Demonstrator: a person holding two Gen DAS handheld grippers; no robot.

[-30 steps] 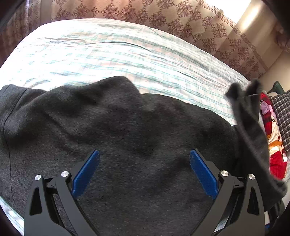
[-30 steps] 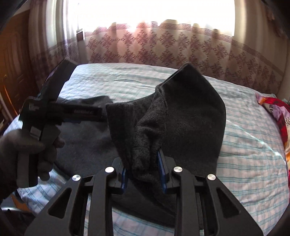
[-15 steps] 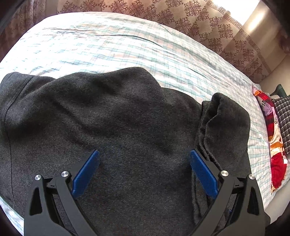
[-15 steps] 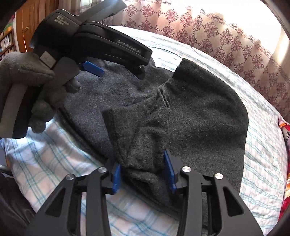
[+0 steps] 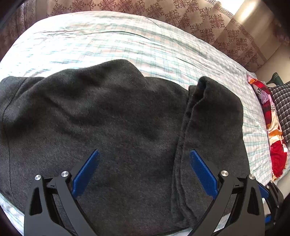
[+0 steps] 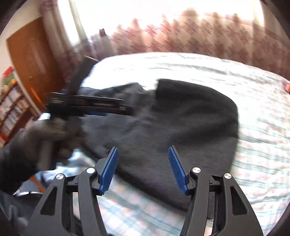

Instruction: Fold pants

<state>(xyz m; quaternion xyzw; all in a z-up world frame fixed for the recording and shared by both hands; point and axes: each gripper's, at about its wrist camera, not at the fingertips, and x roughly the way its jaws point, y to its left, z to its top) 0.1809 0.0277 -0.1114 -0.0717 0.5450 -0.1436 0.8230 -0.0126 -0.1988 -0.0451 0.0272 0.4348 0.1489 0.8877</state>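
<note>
A: Left wrist view first. Where are the pants?

B: The dark grey pants (image 5: 112,127) lie spread over the near part of the bed (image 5: 145,45), reaching its near edge at lower left. A folded-over leg end (image 5: 217,112) sits on top along their right side, its rounded end pointing toward the far edge.

A: State of the left tool?

B: The left tool (image 5: 144,172) hangs over the cloth with its blue pads (image 5: 85,174) spread wide. Nothing is pinched between them; released.

A: Anything else on that side?

B: A red patterned cloth (image 5: 275,145) and a checked fabric (image 5: 284,109) lie off the bed's right edge. A patterned curtain (image 5: 181,16) runs behind the far edge.

A: Right wrist view?

B: Heavily blurred. The pants (image 6: 181,123) lie flat in a dark heap toward the bed's (image 6: 244,76) near left corner, checked sheet showing on the right.

A: Right tool?

B: The right tool (image 6: 143,168) has just been opening. Its pads (image 6: 108,170) stand apart above the cloth and do not press on it; released.

A: Is the other tool visible there?

B: Yes. The left tool (image 6: 126,110) shows at left, over the pants, held by a gloved hand (image 6: 54,134). A wooden door (image 6: 32,59) and a bookshelf (image 6: 12,109) stand behind.
</note>
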